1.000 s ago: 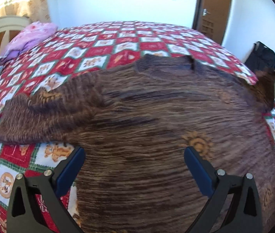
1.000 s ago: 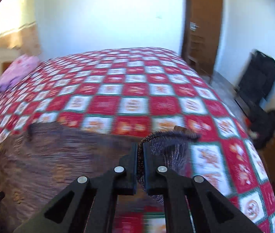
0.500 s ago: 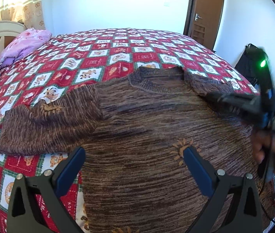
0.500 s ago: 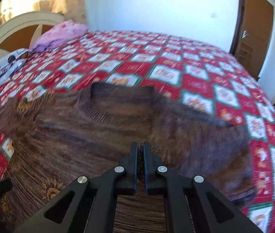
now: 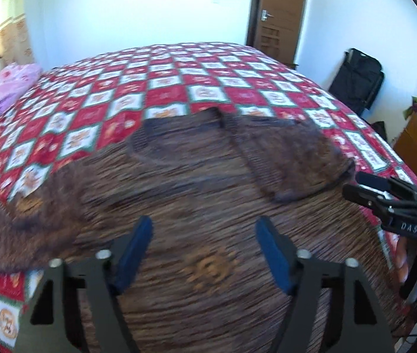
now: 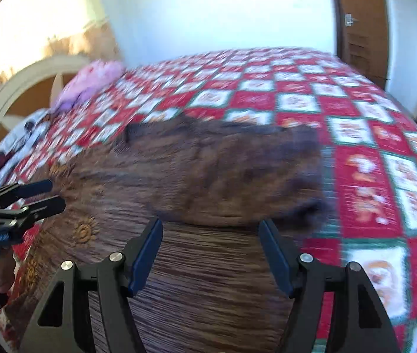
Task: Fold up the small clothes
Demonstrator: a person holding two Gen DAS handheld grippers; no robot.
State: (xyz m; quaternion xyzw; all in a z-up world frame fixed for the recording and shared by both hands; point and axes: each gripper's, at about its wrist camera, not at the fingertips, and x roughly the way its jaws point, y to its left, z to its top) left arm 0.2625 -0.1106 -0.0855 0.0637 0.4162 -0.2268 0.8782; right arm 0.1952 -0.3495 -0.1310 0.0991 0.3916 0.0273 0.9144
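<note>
A brown knit sweater (image 5: 208,200) lies spread on the bed. Its right sleeve (image 5: 290,158) is folded in across the chest, and the other sleeve (image 5: 26,229) stretches out to the left. My left gripper (image 5: 202,253) hovers over the sweater's body; its jaws are closing, with nothing between the pads. My right gripper (image 6: 211,253) hangs just in front of the folded sleeve (image 6: 223,173). Its jaws are opening and the gap holds no cloth. Each gripper shows in the other's view: the right gripper (image 5: 352,184) at the sweater's right edge, the left gripper (image 6: 55,194) at the left.
A red, white and green patchwork quilt (image 5: 179,88) covers the bed. A pink bundle (image 5: 5,91) lies by the headboard (image 6: 17,88). A wooden door (image 5: 279,14) and a black bag (image 5: 355,85) stand beyond the bed's right side.
The right gripper carried the sleeve over the sweater's body, then let go and its jaws parted. The left gripper's jaws have narrowed and it has drawn back a little.
</note>
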